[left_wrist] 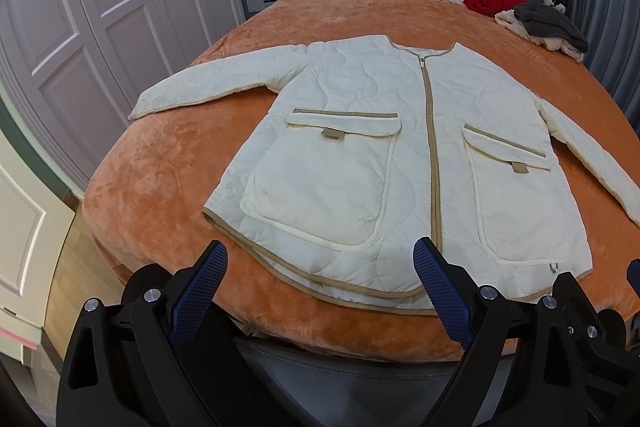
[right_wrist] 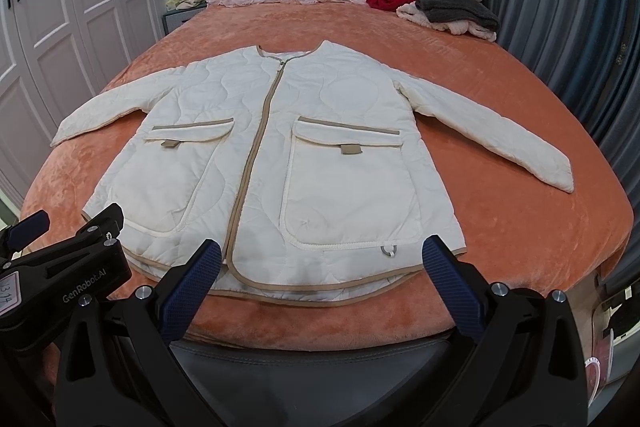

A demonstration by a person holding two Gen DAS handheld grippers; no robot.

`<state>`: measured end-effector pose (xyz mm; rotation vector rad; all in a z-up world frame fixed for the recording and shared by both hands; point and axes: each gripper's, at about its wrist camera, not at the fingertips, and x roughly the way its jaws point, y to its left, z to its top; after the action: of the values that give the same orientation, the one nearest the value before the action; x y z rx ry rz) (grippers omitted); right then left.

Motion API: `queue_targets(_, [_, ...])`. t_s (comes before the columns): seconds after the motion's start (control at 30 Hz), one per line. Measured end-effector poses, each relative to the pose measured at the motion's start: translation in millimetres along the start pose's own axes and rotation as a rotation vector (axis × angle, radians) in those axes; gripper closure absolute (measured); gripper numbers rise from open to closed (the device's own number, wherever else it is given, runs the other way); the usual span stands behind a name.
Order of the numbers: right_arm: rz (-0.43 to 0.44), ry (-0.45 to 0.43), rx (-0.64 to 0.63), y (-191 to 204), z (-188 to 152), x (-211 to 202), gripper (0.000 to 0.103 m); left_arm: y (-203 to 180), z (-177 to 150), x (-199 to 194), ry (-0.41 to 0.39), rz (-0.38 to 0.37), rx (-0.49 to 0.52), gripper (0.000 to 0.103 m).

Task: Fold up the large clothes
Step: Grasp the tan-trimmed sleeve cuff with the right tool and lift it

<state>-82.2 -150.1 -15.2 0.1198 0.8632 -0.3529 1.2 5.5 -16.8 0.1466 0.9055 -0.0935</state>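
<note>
- The cream quilted jacket [left_wrist: 360, 155] lay flat, front up and zipped, on the orange bedspread [left_wrist: 168, 163], sleeves spread left and right.
- The left gripper [left_wrist: 320, 259] hovered wide apart at the near hem, holding nothing.
- The right gripper [right_wrist: 322, 259] was likewise wide, empty, just short of the hem's right half.

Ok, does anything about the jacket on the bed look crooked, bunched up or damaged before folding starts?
Nothing stands out. The white quilted jacket lies flat, front up, zipped, both sleeves spread out on the orange bedspread. Both claws, left and right, hang open near its hem.
</note>
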Motion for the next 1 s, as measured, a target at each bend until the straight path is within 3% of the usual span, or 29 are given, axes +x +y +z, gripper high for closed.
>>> queue_targets(0.77, [0.02, 0.048, 0.038, -15.5, 26.0, 41.1, 0.005, -16.9, 31.2, 38.3, 0.056, 0.017, 0.014, 0.011])
queue_targets(0.9, [0.037, 0.056, 0.136, -50.0, 34.7, 60.6, 0.005, -16.4, 35.3, 44.5, 0.057, 0.023, 0.015, 0.011])
queue_targets(1.0, [-0.003, 0.034, 0.235, -98.7, 45.4, 78.2, 0.005, -15.8, 39.4, 49.0, 0.05, 0.024, 0.017, 0.011])
